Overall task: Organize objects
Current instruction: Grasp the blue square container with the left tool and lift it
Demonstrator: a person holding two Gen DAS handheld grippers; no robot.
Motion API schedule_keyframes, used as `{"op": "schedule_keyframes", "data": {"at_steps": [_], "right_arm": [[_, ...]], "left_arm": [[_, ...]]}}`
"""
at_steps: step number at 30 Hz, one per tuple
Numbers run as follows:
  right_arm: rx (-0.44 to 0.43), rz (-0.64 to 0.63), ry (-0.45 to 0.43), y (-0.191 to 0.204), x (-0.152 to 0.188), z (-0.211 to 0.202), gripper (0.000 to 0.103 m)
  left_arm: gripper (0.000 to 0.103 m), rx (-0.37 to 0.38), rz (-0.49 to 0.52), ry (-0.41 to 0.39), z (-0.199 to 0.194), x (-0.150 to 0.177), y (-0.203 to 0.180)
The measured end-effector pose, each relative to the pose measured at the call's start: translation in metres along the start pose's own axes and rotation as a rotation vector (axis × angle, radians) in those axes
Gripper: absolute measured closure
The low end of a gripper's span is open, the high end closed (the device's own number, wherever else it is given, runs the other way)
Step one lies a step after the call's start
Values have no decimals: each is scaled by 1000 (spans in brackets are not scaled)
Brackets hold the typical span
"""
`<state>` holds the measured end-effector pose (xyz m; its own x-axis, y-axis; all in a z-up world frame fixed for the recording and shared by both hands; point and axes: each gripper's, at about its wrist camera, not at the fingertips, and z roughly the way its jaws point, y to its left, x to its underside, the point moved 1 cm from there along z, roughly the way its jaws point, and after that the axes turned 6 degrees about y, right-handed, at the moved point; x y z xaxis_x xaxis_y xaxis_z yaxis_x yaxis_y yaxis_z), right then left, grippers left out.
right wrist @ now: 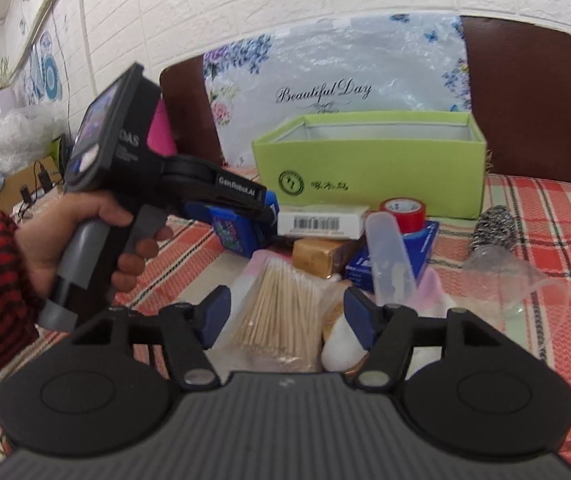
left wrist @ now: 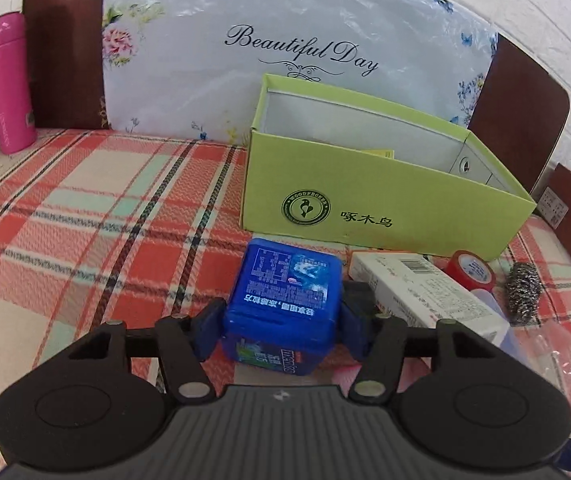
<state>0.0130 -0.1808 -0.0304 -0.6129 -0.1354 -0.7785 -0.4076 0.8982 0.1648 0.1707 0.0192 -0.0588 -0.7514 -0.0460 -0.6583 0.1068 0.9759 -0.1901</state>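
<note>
Left fingers (left wrist: 213, 330) clamp blue box (left wrist: 285, 300) between them | right fingers (right wrist: 217, 316) open around toothpick pack (right wrist: 277, 312)

Left claw (left wrist: 281, 320) clamped — right claw (right wrist: 287, 320) agape.

plaid cloth (left wrist: 85, 208) covers table; floral "beautiful day" board (left wrist: 285, 60) stands behind it, brown chair back (right wrist: 525, 100) beside board.

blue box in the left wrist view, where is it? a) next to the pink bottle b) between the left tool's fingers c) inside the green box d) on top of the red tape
b: the blue box sits between the fingers of the left tool, in front of the green box, not inside it.
</note>
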Motion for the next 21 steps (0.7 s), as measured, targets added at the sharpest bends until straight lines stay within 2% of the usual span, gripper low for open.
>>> {"op": "schedule_keyframes", "data": {"at_steps": [2, 4, 5, 6, 8, 14, 18, 21], "right_arm": [[-3, 6, 20, 0, 0, 10, 41], [-8, 1, 28, 0, 2, 15, 51], [-14, -9, 37, 1, 1, 17, 69], [-23, -5, 46, 0, 1, 16, 78], [-32, -4, 36, -2, 1, 8, 83], [-30, -75, 13, -10, 10, -52, 83], [41, -69, 80, -22, 37, -75, 83], [67, -20, 151, -33, 59, -72, 81]], "left_arm": [[41, 3, 0, 9, -9, 7, 1], [41, -9, 13, 32, -20, 18, -1], [41, -16, 21, 45, -26, 24, -1], [41, -20, 32, 56, -34, 32, -2], [41, 14, 70, 68, -51, 49, -5], [41, 118, 125, 133, -96, 100, -16], [41, 232, 164, 178, -111, 120, -31], [39, 233, 225, 200, -103, 129, -51]]}}
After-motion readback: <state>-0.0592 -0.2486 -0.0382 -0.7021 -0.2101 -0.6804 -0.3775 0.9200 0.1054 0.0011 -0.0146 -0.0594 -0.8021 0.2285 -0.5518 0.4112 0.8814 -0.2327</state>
